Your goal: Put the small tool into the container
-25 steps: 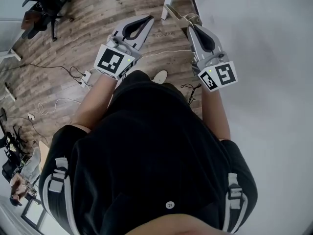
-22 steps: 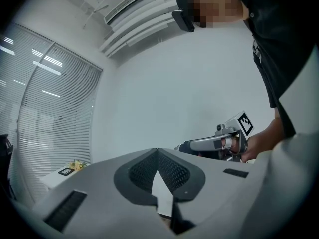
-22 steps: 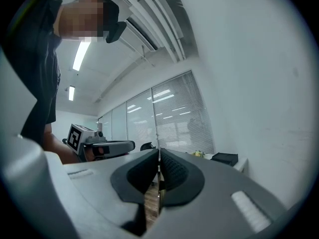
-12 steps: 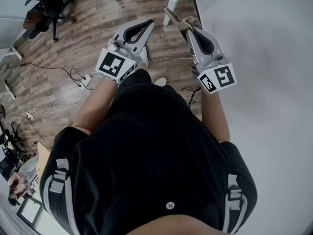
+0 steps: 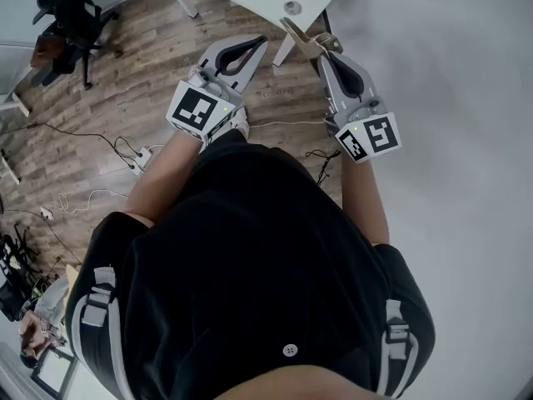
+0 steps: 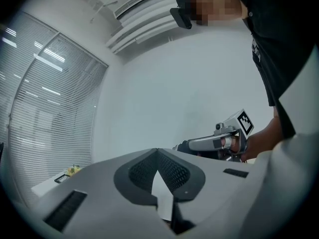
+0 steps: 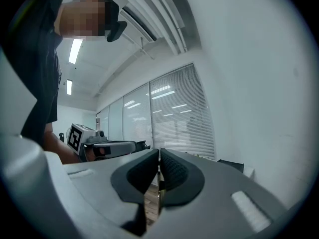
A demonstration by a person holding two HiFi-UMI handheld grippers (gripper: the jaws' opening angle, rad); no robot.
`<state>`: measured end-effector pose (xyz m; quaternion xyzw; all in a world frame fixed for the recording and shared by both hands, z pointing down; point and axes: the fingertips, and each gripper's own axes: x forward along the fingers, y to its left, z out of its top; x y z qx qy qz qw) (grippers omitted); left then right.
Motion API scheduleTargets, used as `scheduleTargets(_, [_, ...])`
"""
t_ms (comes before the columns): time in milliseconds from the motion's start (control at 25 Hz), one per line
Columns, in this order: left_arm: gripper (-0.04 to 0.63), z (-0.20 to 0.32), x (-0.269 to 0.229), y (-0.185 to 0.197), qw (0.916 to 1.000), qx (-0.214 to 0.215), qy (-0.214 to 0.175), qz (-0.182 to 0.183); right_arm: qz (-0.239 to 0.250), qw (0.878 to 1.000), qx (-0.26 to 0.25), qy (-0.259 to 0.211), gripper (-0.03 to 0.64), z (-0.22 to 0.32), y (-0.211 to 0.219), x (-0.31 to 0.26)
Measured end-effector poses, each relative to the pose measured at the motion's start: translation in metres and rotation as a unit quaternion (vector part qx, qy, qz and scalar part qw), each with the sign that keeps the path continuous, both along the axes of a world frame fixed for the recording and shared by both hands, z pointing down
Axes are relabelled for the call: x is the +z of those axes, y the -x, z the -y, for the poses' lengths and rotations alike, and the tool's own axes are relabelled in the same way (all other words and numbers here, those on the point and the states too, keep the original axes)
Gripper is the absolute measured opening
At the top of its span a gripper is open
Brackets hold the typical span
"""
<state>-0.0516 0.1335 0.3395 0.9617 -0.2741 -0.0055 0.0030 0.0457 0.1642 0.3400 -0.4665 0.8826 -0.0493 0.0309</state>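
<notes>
grey left gripper [image 5: 263, 42], brown floor [image 5: 125, 82]

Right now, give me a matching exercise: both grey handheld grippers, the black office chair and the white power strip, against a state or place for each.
1. grey left gripper
2. grey right gripper
3. black office chair
4. white power strip

A. shut on a thin tan tool
B. lying among thin cables
C. jaws together, nothing between them
D. top left corner of the head view

Pairs: 1-C, 2-A, 3-D, 4-B.
</notes>
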Motion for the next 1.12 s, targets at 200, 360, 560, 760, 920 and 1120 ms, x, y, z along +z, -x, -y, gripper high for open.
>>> scheduleTargets(200, [0.009, 0.059, 0.002, 0.005, 0.9999, 0.009, 0.006, 0.001, 0.004, 1.0, 0.007, 0.007, 0.023, 0.058, 0.009, -0.001])
scheduleTargets(360, [0.009, 0.104, -0.007, 0.014, 0.9996, 0.024, 0.014, -0.001, -0.004, 1.0, 0.015, 0.014, 0.023, 0.103, 0.02, -0.011])
scheduleTargets(560, [0.008, 0.138, -0.003, 0.013, 0.9989, 0.044, 0.017, -0.003, -0.014, 0.999, 0.031, 0.022, 0.023, 0.133, 0.022, -0.008])
scheduleTargets(760, [0.008, 0.165, -0.001, 0.008, 0.9978, 0.062, 0.022, -0.001, -0.018, 0.998, 0.051, 0.029, 0.023, 0.157, 0.018, -0.007])
scheduleTargets(920, [0.009, 0.195, -0.013, 0.0, 0.9973, 0.064, 0.035, -0.006, -0.023, 0.997, 0.055, 0.038, 0.023, 0.188, 0.007, -0.025])
scheduleTargets(1120, [0.009, 0.2, 0.017, -0.022, 0.9982, 0.051, 0.032, 0.002, -0.009, 0.998, 0.048, 0.039, 0.022, 0.196, -0.02, 0.014])
